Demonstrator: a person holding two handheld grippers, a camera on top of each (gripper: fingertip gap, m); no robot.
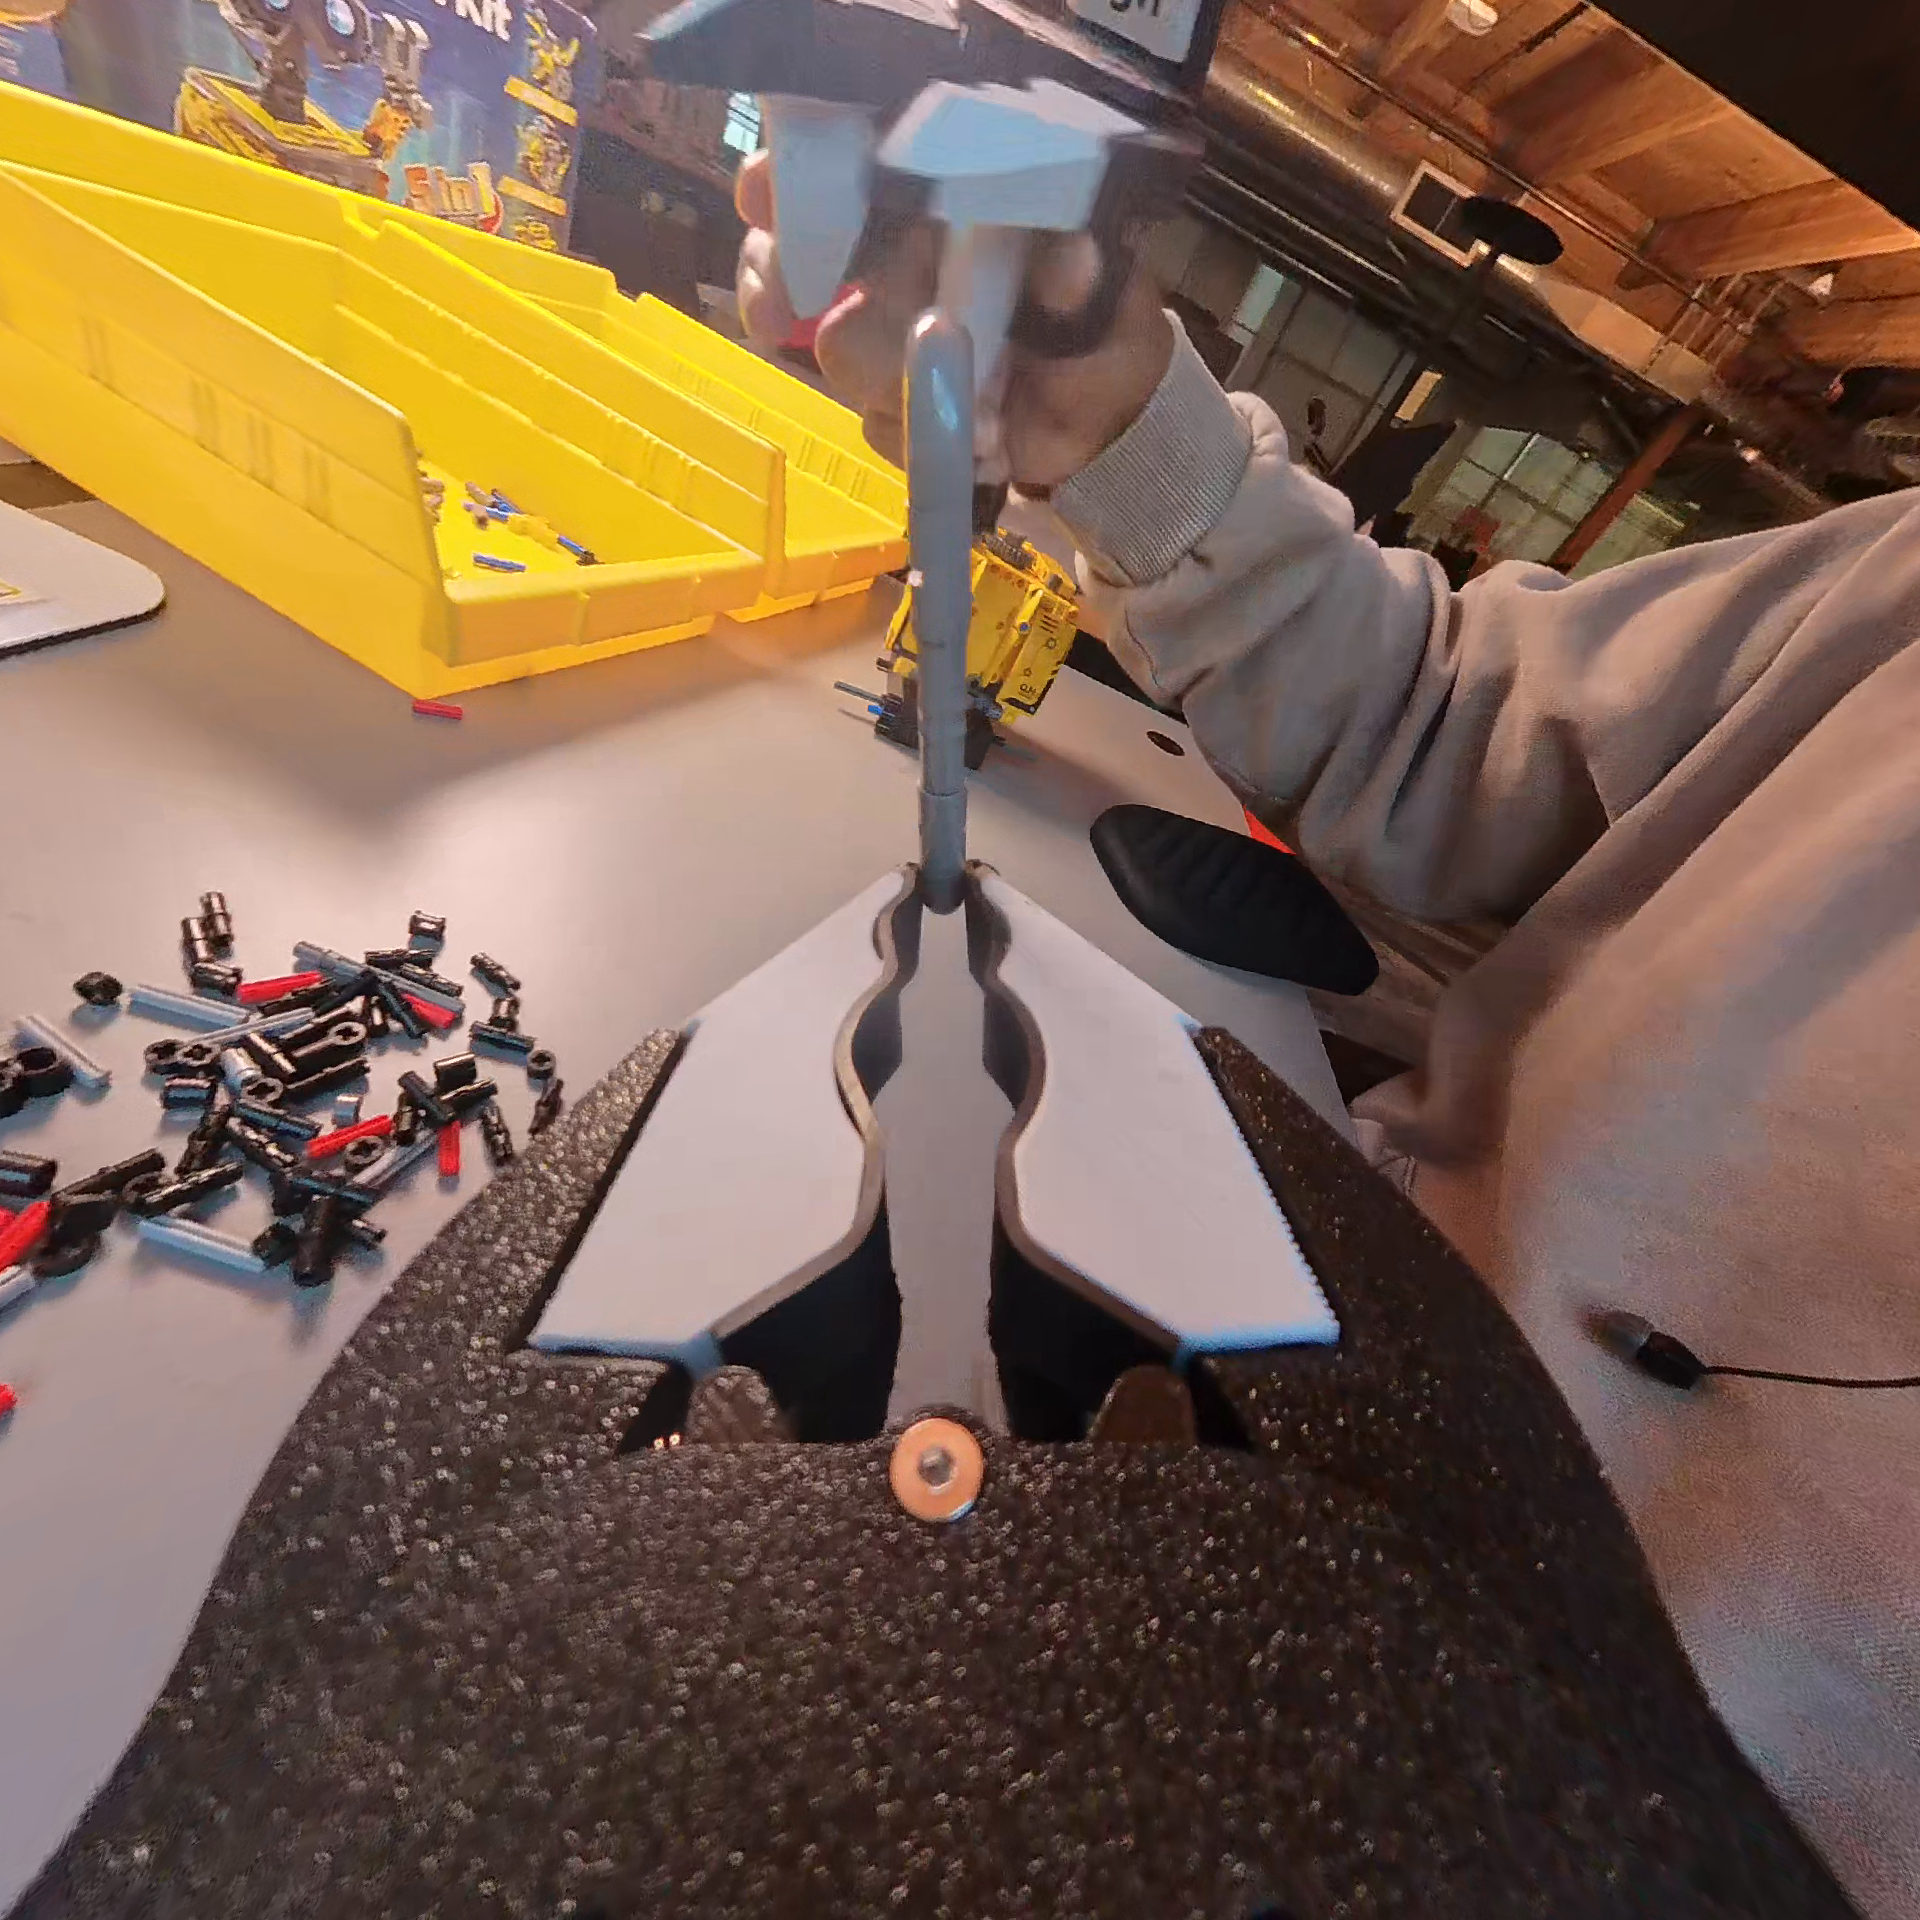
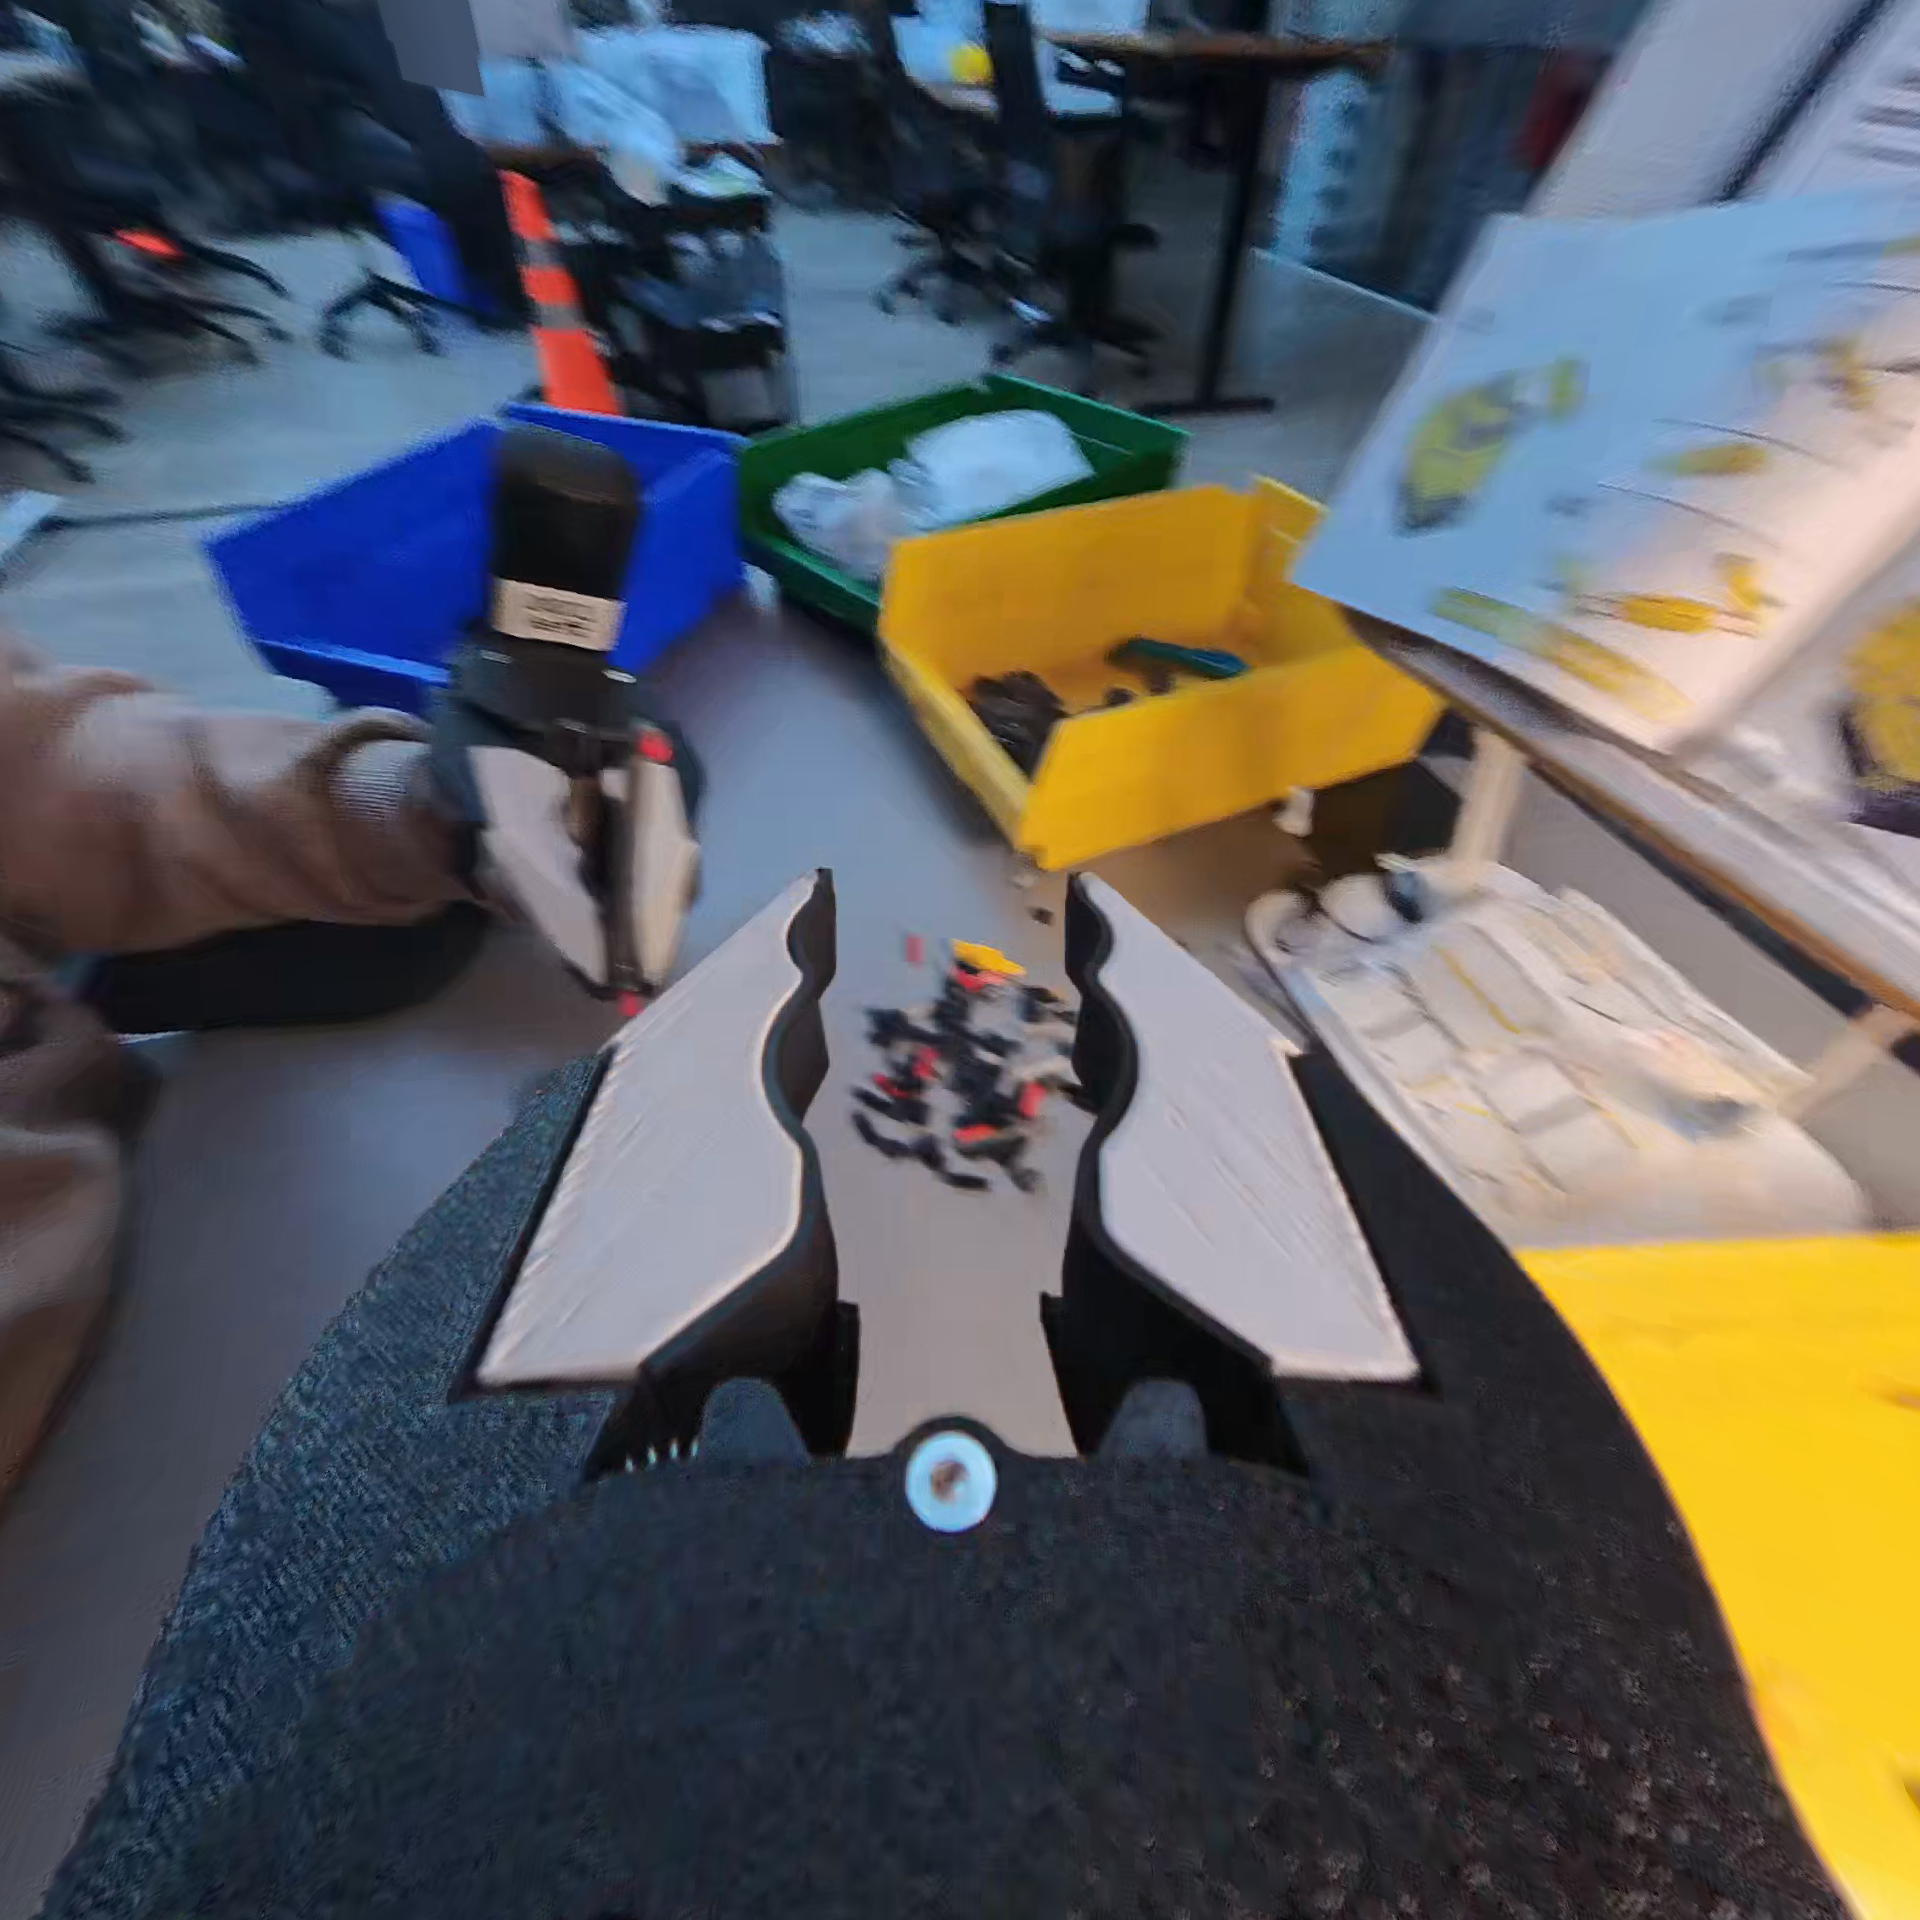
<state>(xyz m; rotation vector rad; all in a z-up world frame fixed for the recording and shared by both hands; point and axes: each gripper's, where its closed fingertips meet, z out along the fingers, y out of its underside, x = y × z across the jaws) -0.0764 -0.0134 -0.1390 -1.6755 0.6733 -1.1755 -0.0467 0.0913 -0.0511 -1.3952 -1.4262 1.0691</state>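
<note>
Grey bench (image 1: 623, 790): small parts (image 1: 281, 1081) lie at 9 o'clock. Left gripper (image 1: 943, 894) jaws pinch a grey rod (image 1: 940, 623). Right gripper (image 2: 951, 894) jaws gape wide, empty.

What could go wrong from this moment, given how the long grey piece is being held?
1. The left hand-held gripper pinches the grey rod only at its very end, so it might pivot or slip out.
2. The right hand-held gripper is motion-blurred at the rod's top; a hard knock could push it loose.
3. A dropped rod may scatter the pile of small black and red parts on the table.
</note>
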